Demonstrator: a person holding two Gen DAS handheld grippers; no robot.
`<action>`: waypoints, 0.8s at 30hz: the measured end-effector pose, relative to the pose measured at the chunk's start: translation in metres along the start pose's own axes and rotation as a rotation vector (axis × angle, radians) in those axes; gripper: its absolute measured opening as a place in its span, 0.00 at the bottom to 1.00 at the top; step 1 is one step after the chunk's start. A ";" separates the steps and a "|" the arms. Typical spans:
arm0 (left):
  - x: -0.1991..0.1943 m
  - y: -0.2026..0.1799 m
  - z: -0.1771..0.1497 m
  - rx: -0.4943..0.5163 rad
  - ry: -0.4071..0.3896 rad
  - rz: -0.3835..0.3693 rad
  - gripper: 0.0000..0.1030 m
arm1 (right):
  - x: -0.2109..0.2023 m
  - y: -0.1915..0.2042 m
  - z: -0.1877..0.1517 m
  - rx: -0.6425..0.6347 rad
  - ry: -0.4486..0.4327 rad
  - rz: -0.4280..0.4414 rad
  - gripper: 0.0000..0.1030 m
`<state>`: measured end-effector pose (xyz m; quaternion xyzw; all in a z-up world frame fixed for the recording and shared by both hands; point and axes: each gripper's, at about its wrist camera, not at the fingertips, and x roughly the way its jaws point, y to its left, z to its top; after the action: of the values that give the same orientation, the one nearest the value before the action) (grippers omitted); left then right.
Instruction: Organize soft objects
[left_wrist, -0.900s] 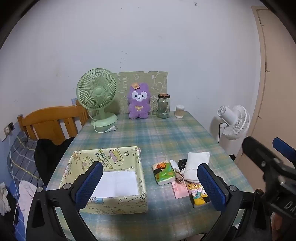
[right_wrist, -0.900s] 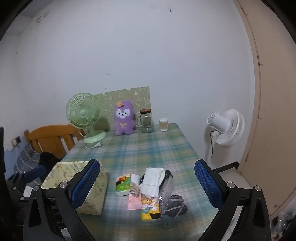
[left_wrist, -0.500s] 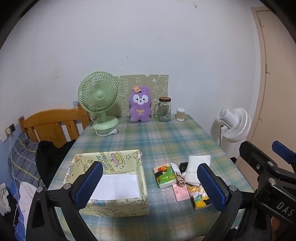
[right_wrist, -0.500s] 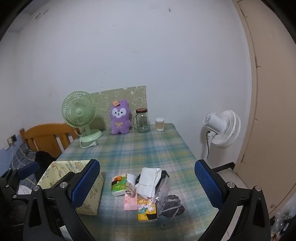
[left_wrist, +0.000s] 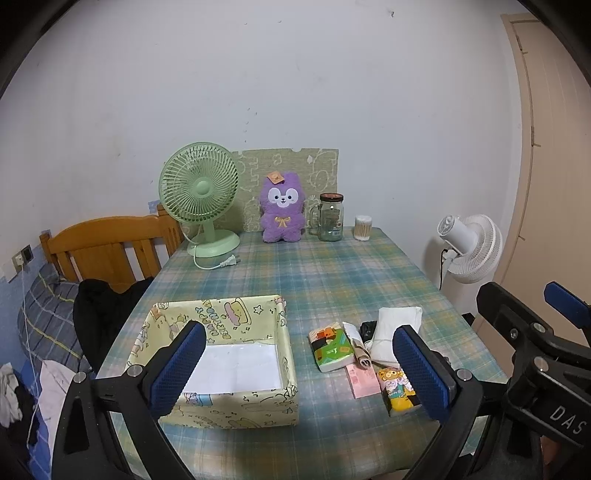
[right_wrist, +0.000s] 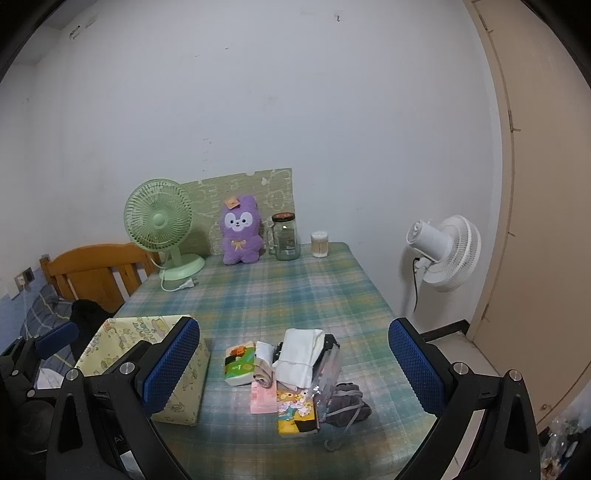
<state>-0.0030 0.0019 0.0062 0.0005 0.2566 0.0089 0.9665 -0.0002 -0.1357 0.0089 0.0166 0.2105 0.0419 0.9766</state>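
We are facing a heap of soft packets: a white folded cloth bundle (right_wrist: 298, 356) overlapping a green tissue pack (right_wrist: 239, 365), just ahead of our right hand-held gripper (right_wrist: 291, 365), near the yellow cartoon-print fabric box (left_wrist: 221, 354) under our left hand-held gripper (left_wrist: 295, 369). Both are gaping wide, carrying nothing; a careless pinch is risking dragging neighbours off the plaid-covered worktop (right_wrist: 288, 288).

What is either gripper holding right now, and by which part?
Nothing. The left gripper and right gripper are both open and empty, above the plaid-covered table; the pile of small soft packets lies untouched.
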 end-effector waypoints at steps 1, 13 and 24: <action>0.001 0.000 0.000 0.001 0.002 0.000 0.98 | 0.000 0.000 0.000 0.001 0.002 -0.002 1.00; 0.001 -0.002 -0.002 0.001 -0.001 -0.003 0.98 | 0.001 0.000 0.000 -0.001 0.003 -0.011 1.00; 0.001 -0.003 -0.004 0.004 -0.014 0.006 0.98 | 0.000 0.000 0.000 0.000 -0.004 -0.006 1.00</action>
<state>-0.0046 -0.0010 0.0021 0.0030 0.2500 0.0112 0.9682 0.0003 -0.1361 0.0089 0.0161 0.2083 0.0391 0.9771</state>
